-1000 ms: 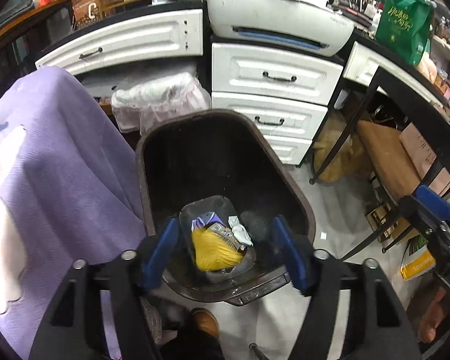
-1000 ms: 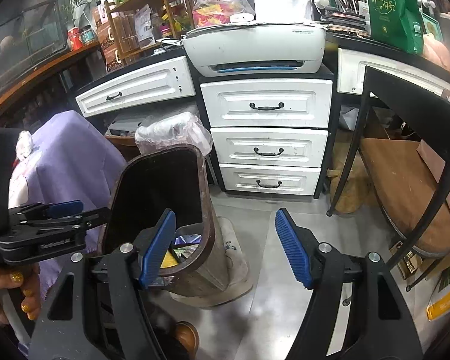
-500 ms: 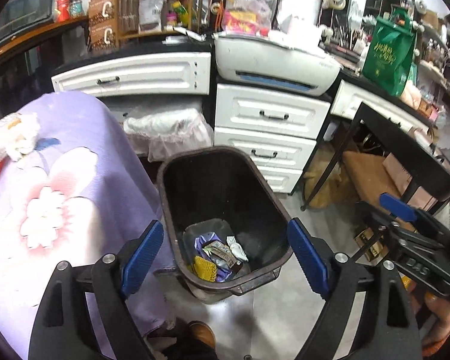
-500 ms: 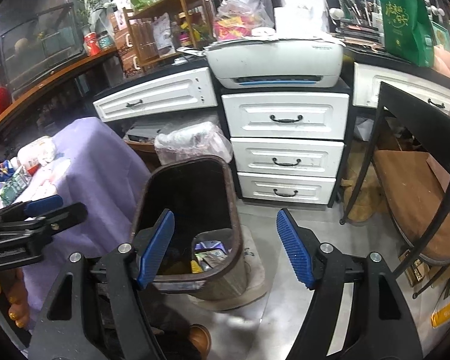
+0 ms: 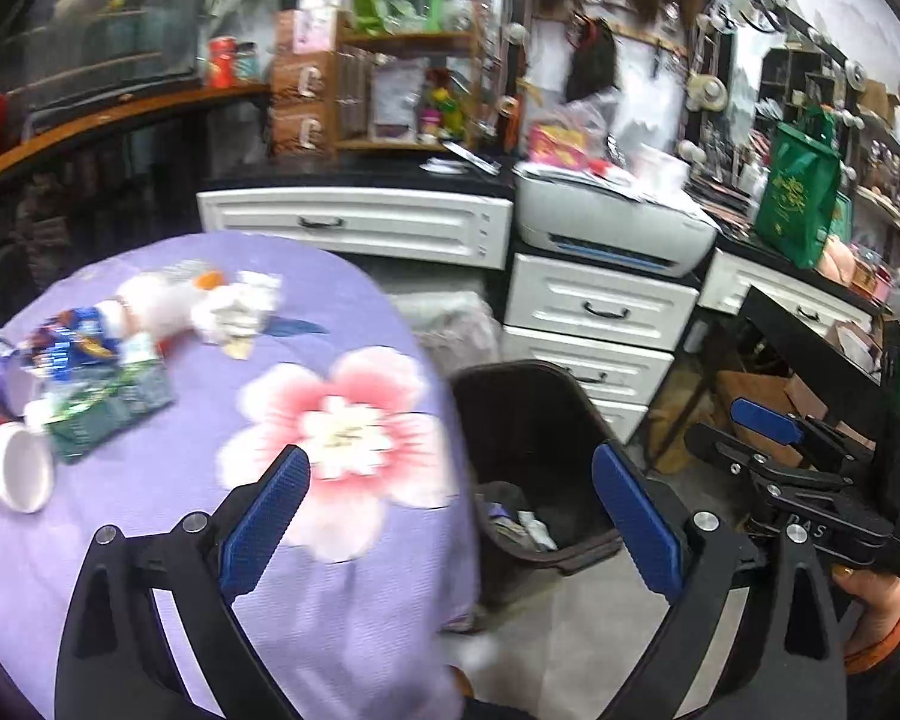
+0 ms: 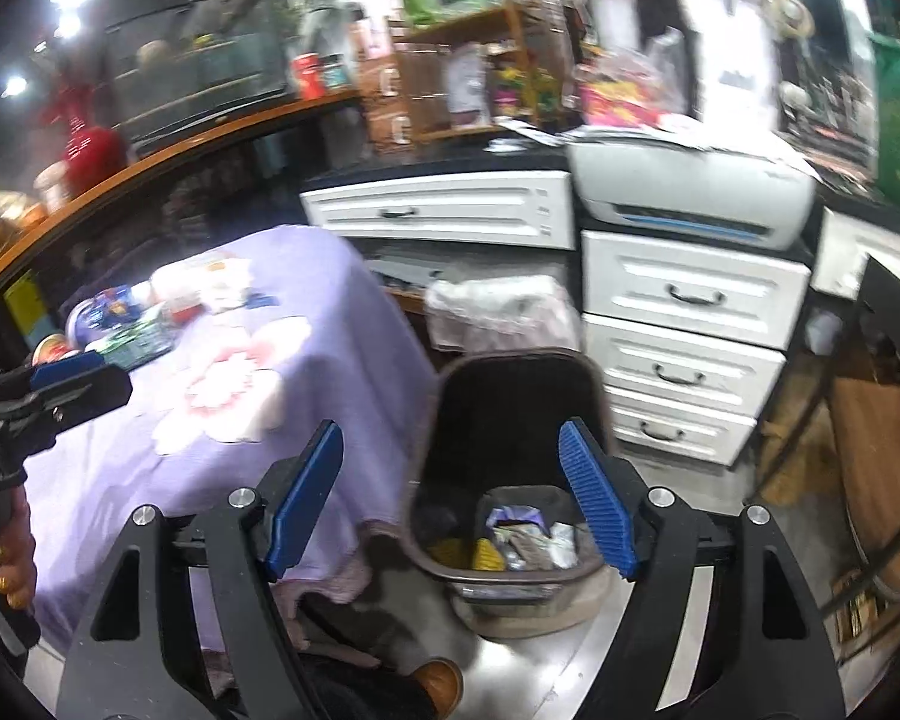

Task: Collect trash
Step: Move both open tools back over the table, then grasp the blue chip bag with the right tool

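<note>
Trash [image 5: 90, 372] on table, fingers wide (empty)

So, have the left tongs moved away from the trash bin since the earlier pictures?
Yes. The left tongs, open and empty, were over the trash bin before; now they frame the purple tablecloth, with the bin lower right.

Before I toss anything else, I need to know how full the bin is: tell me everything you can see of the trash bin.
The trash bin is a dark, tall, plastic-looking container with a rounded-rectangle rim, standing upright on the floor beside the purple floral tablecloth and before the white drawers. It is open-topped, no lid visible. Only its bottom holds trash: yellow, purple and whitish wrappers. Most of its depth is empty. No claw touches it.
</note>
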